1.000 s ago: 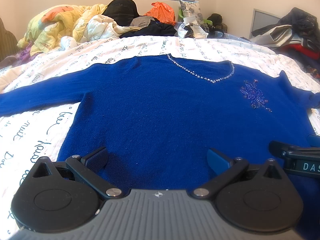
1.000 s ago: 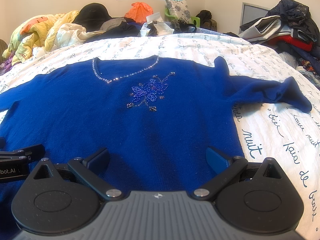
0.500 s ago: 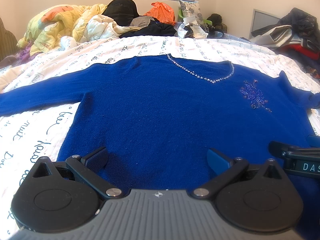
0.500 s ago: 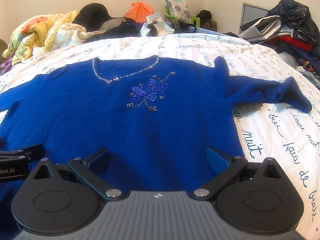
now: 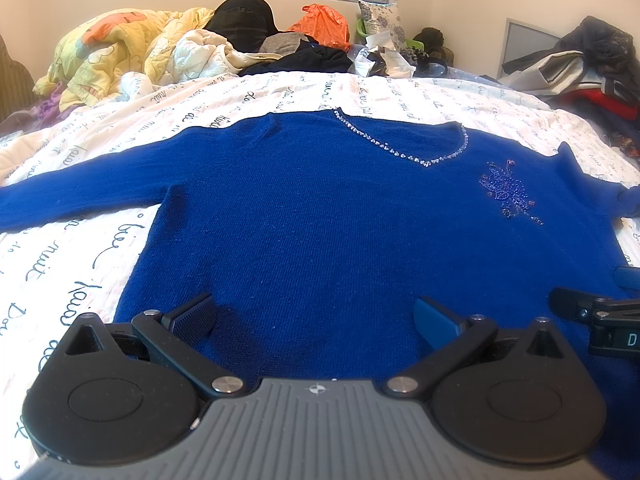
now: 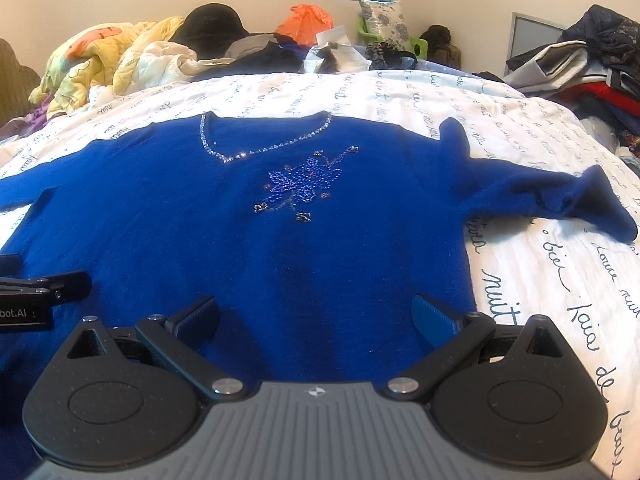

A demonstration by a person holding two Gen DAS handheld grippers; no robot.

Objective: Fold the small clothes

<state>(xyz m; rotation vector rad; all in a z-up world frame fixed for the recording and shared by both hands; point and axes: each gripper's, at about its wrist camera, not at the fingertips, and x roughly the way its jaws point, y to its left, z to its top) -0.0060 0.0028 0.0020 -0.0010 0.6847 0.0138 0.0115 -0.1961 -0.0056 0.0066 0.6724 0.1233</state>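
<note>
A: Where is the royal-blue knitted sweater with the beaded V-neck [image 5: 320, 220]?

B: It lies flat, front up, on the white bedsheet printed with dark cursive writing [image 6: 560, 264], sleeves spread to either side.

A: Has anything changed in the last second?

B: Nothing. The left gripper [image 5: 316, 314] and right gripper [image 6: 316, 314] hover over the sweater's hem side by side, each with fingers apart and empty. Folding seemingly hasn't begun.

A: Beyond the sweater?

B: A crumpled yellow quilt [image 5: 120, 48] past its collar.
</note>
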